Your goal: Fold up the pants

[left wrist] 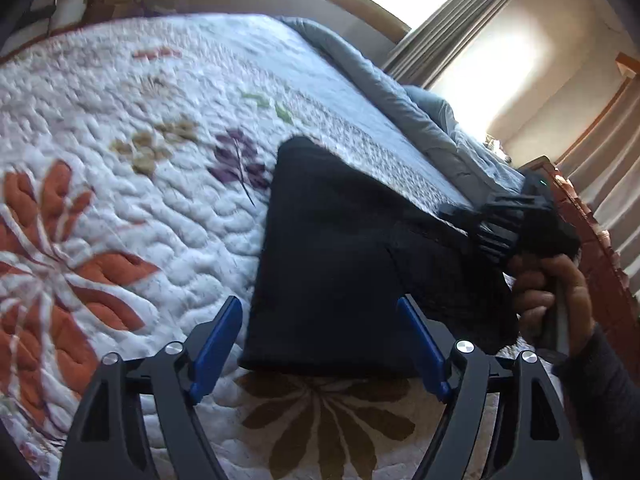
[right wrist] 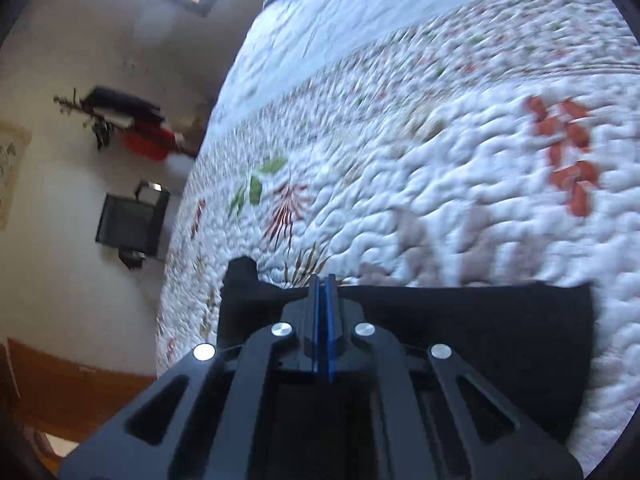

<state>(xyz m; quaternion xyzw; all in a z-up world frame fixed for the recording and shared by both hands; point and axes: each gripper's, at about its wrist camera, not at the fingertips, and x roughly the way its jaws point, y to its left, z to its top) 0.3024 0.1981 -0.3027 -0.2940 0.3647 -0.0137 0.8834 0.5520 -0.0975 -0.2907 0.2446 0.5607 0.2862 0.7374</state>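
Mid-fold, the left gripper (left wrist: 320,340) hangs spread over the pants (left wrist: 340,264) while the right gripper (right wrist: 322,280) pinches their edge, which looks ready to be carried across.

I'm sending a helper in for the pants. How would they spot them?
Find the bed with the white floral quilt. Near its edge lies a flat, folded slab of cloth: the pants. They are plain black, the only dark, unpatterned thing on the quilt.
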